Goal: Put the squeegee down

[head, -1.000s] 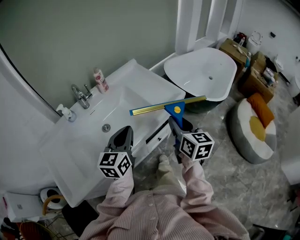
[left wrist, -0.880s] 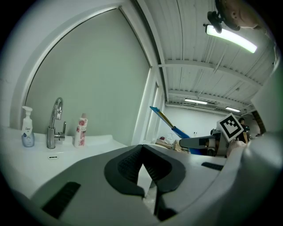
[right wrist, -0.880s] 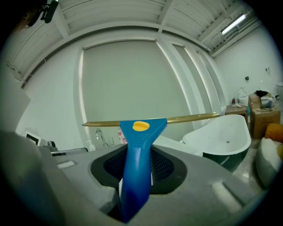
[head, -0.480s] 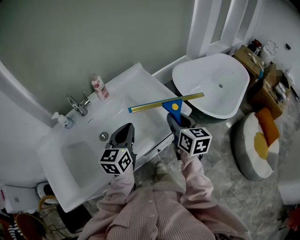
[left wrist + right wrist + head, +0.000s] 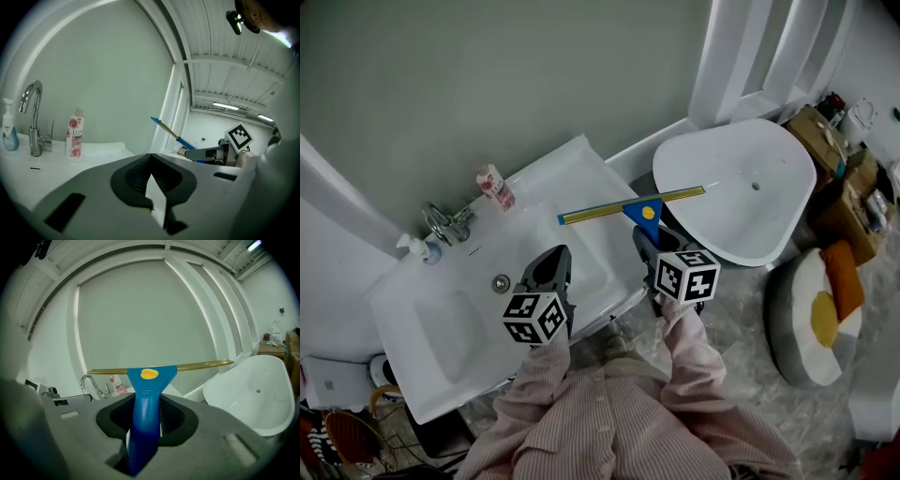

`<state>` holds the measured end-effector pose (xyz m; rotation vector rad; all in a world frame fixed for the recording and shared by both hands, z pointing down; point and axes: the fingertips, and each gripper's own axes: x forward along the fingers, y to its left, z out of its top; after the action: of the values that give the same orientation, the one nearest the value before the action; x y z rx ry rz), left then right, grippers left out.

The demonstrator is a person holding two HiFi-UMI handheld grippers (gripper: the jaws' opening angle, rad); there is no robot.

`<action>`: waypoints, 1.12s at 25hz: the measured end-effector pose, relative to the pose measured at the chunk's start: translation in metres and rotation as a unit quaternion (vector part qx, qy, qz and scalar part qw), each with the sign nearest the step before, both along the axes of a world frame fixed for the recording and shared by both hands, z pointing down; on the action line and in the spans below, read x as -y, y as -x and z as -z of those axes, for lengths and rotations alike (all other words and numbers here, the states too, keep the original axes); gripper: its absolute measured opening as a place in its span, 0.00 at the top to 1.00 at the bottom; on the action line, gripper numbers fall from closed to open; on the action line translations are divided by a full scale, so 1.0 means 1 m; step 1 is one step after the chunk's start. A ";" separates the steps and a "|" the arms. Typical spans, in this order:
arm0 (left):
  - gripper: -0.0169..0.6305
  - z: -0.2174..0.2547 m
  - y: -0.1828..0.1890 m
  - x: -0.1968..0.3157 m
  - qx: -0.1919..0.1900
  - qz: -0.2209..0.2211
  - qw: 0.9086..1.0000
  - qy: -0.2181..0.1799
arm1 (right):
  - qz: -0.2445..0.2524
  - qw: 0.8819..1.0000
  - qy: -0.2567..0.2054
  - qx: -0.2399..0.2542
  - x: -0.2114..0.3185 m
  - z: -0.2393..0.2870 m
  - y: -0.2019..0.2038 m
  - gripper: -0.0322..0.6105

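The squeegee [image 5: 646,214] has a blue handle with a yellow dot and a long brass-coloured blade. My right gripper [image 5: 645,236] is shut on its handle [image 5: 144,423] and holds it in the air, with the blade [image 5: 201,364] level across the top. In the head view the blade hangs over the right end of the white vanity top [image 5: 577,169]. My left gripper [image 5: 553,257] hovers over the sink basin [image 5: 450,330], shut [image 5: 150,158] with nothing in it. The left gripper view shows the squeegee [image 5: 169,132] off to its right.
A chrome faucet [image 5: 445,223], a pink bottle [image 5: 494,187] and a small pump bottle [image 5: 414,247] stand along the vanity's back edge. A white bathtub [image 5: 741,187] lies to the right. Beyond it are cardboard boxes [image 5: 848,159] and a floor cushion [image 5: 825,309].
Both grippers have travelled away from the bathtub and further over the vanity, the squeegee going with the right one. The grip on the handle looks the same.
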<state>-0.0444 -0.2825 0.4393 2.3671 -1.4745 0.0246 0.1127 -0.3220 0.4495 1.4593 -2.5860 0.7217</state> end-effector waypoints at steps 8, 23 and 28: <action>0.97 -0.014 -0.007 0.021 0.003 0.017 1.000 0.019 | 0.034 0.999 0.021 -0.006 0.031 -0.021 0.003 0.76; 0.97 -0.062 0.005 0.062 -0.001 0.032 0.996 0.089 | 0.068 0.991 0.097 -0.063 0.082 -0.085 0.032 0.76; 0.97 -0.082 0.005 0.075 -0.004 0.026 0.993 0.114 | 0.068 0.986 0.128 -0.079 0.097 -0.109 0.042 0.76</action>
<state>-0.0498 -0.3577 0.5217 2.1448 -1.4450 0.1606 0.0708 -0.4192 0.5585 1.2002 -2.3454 0.8470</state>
